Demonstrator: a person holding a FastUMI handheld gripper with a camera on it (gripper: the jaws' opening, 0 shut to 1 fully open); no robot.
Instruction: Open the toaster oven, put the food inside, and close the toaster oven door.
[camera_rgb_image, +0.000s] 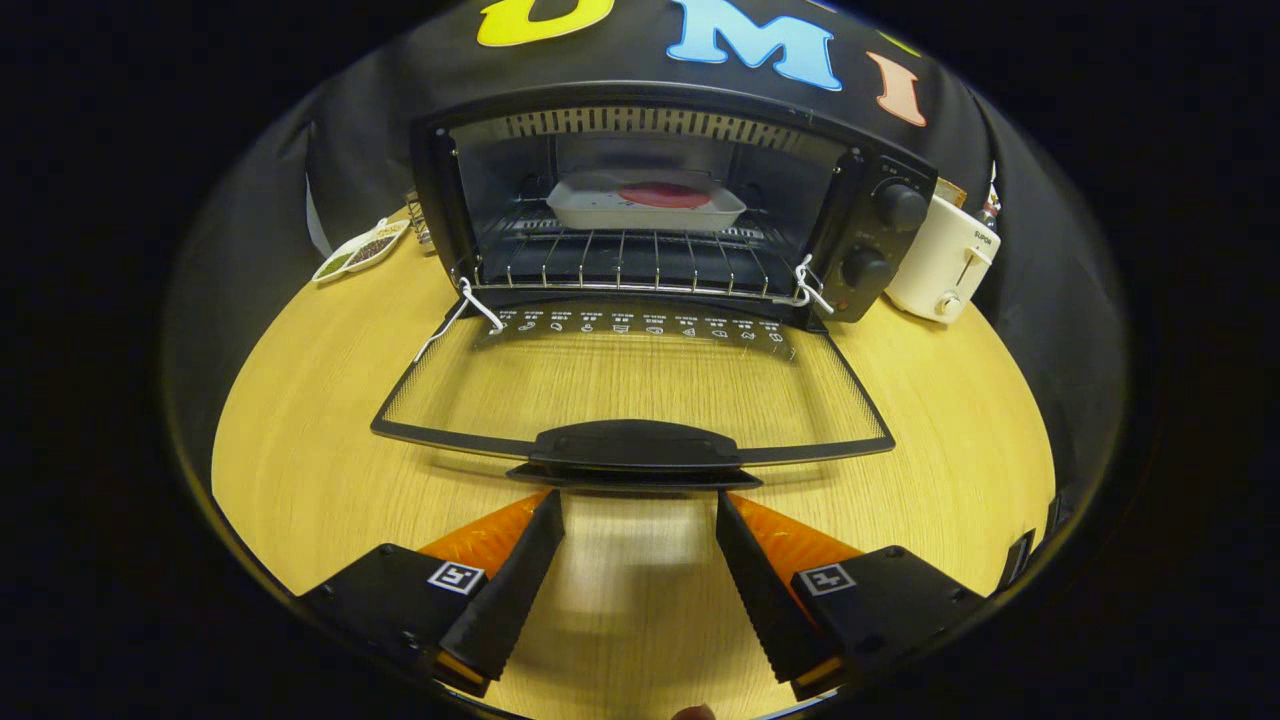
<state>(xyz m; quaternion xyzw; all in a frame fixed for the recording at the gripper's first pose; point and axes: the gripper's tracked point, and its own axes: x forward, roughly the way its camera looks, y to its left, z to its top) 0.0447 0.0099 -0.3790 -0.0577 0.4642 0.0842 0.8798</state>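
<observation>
Just beyond the released jaws (640, 505), the open toaster oven (670, 200) door's handle (635, 447); white toaster (940, 265) beside it.

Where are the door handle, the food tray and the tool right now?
Door handle (634, 446), gripper view, middle of the grip, just ahead of the open fingers.
Food tray (600, 212), gripper view, bare white floor, on the oven rack.
Tool (640, 512), gripper view, midway between the fingertips, holding nothing.

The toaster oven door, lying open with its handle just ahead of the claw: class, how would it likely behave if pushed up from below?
The door looks hinged at the oven, so it would probably swing rather than slide. Its glass pane suggests stiffness and fragility. The open claw might slip on the smooth handle.
</observation>
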